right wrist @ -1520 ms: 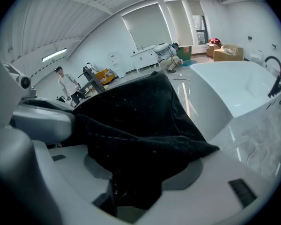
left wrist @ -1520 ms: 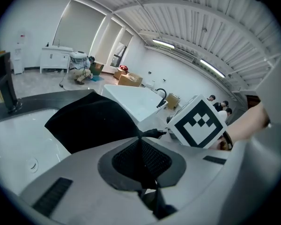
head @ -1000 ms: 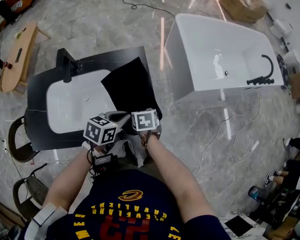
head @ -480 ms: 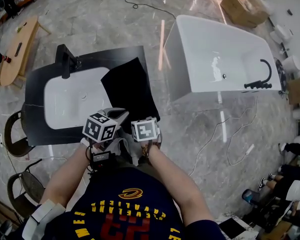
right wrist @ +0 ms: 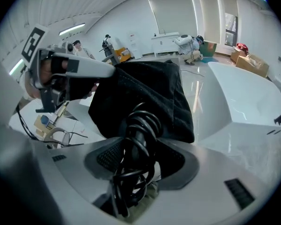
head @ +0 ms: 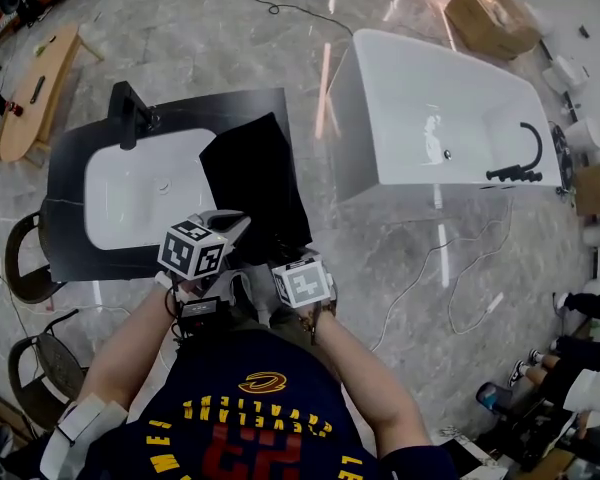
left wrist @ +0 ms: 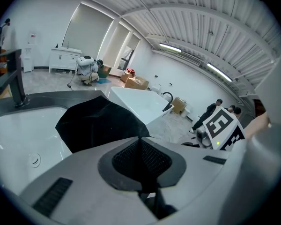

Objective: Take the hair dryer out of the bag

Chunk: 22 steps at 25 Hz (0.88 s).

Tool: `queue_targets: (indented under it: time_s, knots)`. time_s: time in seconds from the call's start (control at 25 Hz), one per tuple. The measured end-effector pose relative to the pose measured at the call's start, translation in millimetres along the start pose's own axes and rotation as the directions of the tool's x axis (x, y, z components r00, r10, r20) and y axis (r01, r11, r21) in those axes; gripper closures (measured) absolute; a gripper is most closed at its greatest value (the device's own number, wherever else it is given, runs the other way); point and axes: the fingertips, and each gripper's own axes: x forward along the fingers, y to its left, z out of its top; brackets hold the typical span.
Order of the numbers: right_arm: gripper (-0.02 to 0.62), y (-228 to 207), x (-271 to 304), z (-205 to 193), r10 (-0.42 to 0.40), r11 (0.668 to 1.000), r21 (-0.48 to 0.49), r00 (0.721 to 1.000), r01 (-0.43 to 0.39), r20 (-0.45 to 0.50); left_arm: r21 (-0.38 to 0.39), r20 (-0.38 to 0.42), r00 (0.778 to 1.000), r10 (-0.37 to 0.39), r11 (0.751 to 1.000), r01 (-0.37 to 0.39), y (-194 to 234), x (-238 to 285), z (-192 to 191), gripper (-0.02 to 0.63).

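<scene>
A black cloth bag (head: 255, 180) lies on the black counter beside the sink. My left gripper (head: 230, 224) is shut on the bag's near edge, and in the left gripper view the bag (left wrist: 99, 124) spreads just beyond the closed jaws. My right gripper (head: 285, 260) is shut on the hair dryer's black handle (right wrist: 136, 142), which has its black cord coiled round it. The handle sticks out of the bag's mouth (right wrist: 145, 102), and the dryer's head stays hidden inside. In the right gripper view, the left gripper (right wrist: 110, 71) pinches the bag's rim at the upper left.
A white basin (head: 130, 196) is set in the black counter (head: 75, 260), with a black faucet (head: 130, 120) behind it. A white bathtub (head: 440, 108) stands to the right. Chairs (head: 25, 268) stand at the left, cables lie on the floor, and people stand in the background.
My right gripper has drawn back toward my body with the corded handle in it. The left gripper has held its place on the bag.
</scene>
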Motion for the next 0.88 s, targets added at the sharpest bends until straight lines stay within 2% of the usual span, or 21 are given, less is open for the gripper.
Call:
queue_targets:
  time_s: [0.2,0.4,0.88]
  knots:
    - [0.376,4.4,-12.0,-22.5,0.051,0.998,-0.042,0.999,-0.051,-0.013,0.000,-0.003,1.000,0.012,1.000,-0.012,0.5,0.3,-1.4,0.588]
    - [0.377,6.1,-20.9,-34.2,0.115,0.993,0.008,0.993,-0.115,0.005,-0.005,-0.016,1.000,0.016,1.000,-0.016,-0.5,3.8,-6.0,0.588]
    - [0.379,-2.8,-49.9,-65.8,0.193,0.980,0.055,0.981,-0.194,0.019,-0.015,-0.033,0.998,0.047,0.999,-0.047,2.9,10.0,-10.9,0.588]
